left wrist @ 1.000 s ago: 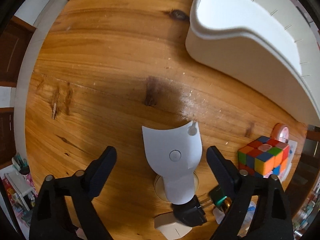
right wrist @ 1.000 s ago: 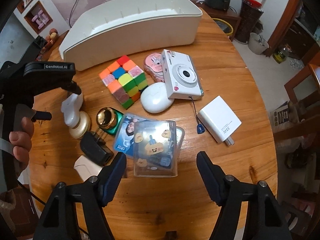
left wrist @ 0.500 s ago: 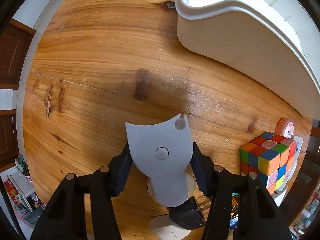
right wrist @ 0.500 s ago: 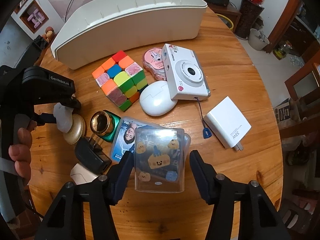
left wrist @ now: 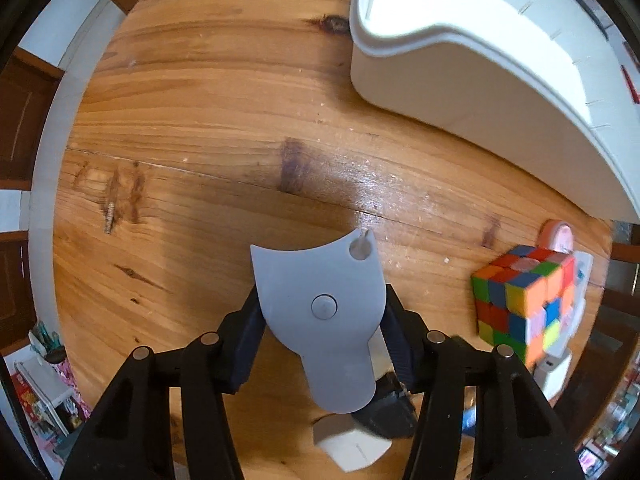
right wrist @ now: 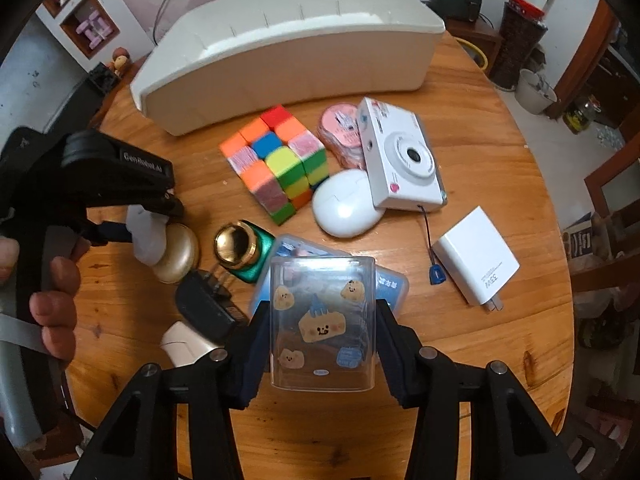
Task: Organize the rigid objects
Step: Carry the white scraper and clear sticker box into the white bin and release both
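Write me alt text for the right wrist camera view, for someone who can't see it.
The right gripper is shut on a clear sticker-decorated box above a round wooden table. Beyond lie a puzzle cube, white camera, white charger and long white bin; the left gripper clamps a white object.

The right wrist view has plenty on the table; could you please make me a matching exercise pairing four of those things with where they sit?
Things:
1. clear case
2. camera
3. bin
4. charger

Places:
A. alone on the table's right side
B. leaning on the white oval case
C. behind the cube
D. clamped by the right gripper

Pairs: 1-D, 2-B, 3-C, 4-A
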The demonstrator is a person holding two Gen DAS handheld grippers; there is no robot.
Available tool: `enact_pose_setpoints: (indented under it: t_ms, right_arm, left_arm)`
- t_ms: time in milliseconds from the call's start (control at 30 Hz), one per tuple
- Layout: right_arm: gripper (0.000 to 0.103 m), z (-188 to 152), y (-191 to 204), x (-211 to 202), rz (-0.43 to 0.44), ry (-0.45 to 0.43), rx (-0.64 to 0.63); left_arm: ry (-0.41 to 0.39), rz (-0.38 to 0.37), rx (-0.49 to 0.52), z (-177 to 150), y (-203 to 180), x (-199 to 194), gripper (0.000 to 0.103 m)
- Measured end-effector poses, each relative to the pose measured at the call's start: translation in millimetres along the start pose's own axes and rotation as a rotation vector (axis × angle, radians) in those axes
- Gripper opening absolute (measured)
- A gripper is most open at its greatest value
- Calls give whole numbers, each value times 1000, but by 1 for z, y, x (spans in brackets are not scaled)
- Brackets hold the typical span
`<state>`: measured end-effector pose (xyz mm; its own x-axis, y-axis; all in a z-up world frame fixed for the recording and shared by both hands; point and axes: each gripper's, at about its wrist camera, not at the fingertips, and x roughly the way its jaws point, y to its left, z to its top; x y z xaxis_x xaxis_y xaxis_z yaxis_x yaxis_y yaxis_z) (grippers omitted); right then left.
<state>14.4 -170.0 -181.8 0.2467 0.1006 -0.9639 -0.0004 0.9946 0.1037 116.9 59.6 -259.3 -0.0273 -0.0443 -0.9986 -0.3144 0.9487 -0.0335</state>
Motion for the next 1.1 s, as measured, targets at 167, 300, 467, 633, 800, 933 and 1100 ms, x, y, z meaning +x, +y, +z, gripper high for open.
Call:
enact_pose_setpoints:
  t_ms: [167,300,467,633,800,933,1100]
  right_arm:
    - [50,5,-2,-21,26,-33,6]
    - [49,11,-4,-40,46,-67,7]
    - [50,24,-2,-61,69,-121,-6]
    - [50,39,1,-86,88,-180,-35]
    - [50,61,7,-101,100,-227,-60]
    - [50,82,9,-111,100,-263,-69]
    - [50,108,8,-122,100,-306,-70]
  left_arm:
    - [-25,-34,19,-4,16,-24,58]
    - [-48,-61,38,-9,28,-47,58]
    - [-101,-80,73,-23,4,-87,58]
    - [-173,-118,120,-33,-17,-127,58]
    - [-244,-154,180,-29,-33,-160,58]
    - [-299,-165,221,-16,-50,-179,58]
    - [-342,-168,264,4,-68,-191,58]
